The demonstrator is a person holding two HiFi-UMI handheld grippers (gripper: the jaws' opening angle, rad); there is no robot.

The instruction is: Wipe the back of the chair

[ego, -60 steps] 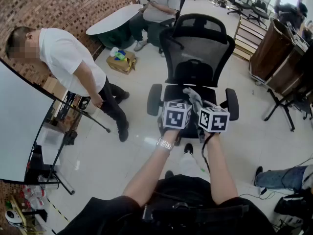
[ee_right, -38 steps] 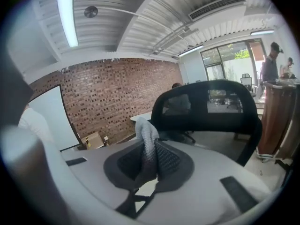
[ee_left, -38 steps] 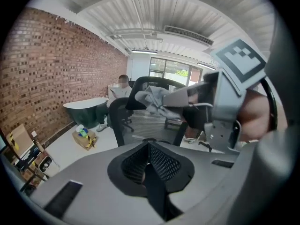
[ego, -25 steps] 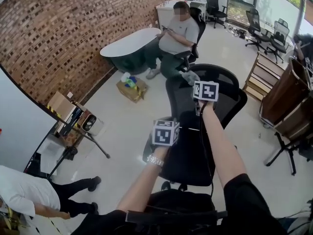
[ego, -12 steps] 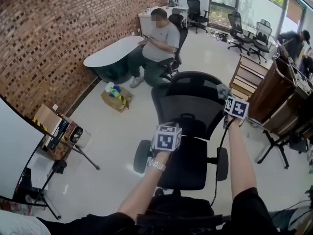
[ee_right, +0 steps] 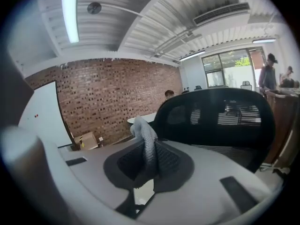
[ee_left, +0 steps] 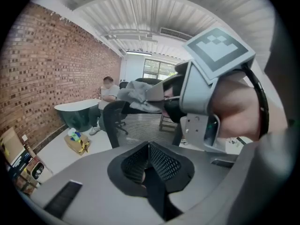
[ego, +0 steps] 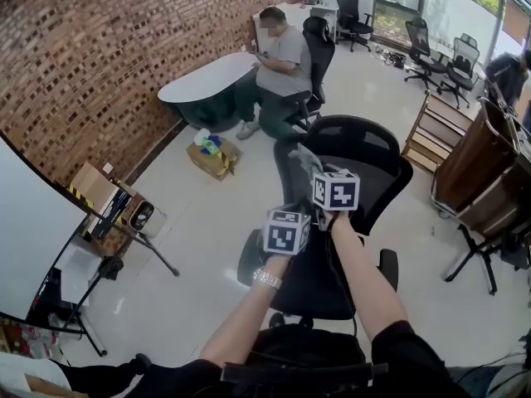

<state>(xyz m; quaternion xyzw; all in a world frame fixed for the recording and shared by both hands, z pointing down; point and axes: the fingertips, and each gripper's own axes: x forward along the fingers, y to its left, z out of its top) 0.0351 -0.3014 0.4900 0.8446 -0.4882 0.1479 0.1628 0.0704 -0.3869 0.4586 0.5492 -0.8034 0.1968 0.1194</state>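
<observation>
The brick wall (ego: 108,48) is filling the upper left of the head view, and a white board (ego: 25,222) is being cut off by the left edge.

The black mesh chair (ego: 377,172) is standing at centre on the pale floor. Its seat and base are being largely hidden by the person's forearms, and only one armrest pad (ego: 388,268) is showing clearly. The backrest is facing the person.

A curved white table (ego: 207,77) is standing by the wall. A seated person (ego: 280,56) is occupying another chair beside it, with the face obscured. A cardboard box (ego: 211,157) is lying on the floor near the table. Its contents are too small to identify.

The right gripper (ee_right: 149,156) is being held at the upper left edge of the backrest. Its jaws are clamping a grey cloth (ego: 304,159), which is projecting past the tips. The cloth is overlapping the frame edge in the head view. Contact with the frame cannot be confirmed.

The left gripper (ee_left: 148,146) is hanging lower, in front of the backrest and just beside the right one. Its jaws are meeting with nothing between them. The right gripper's marker cube is blocking much of the left gripper view.
</observation>
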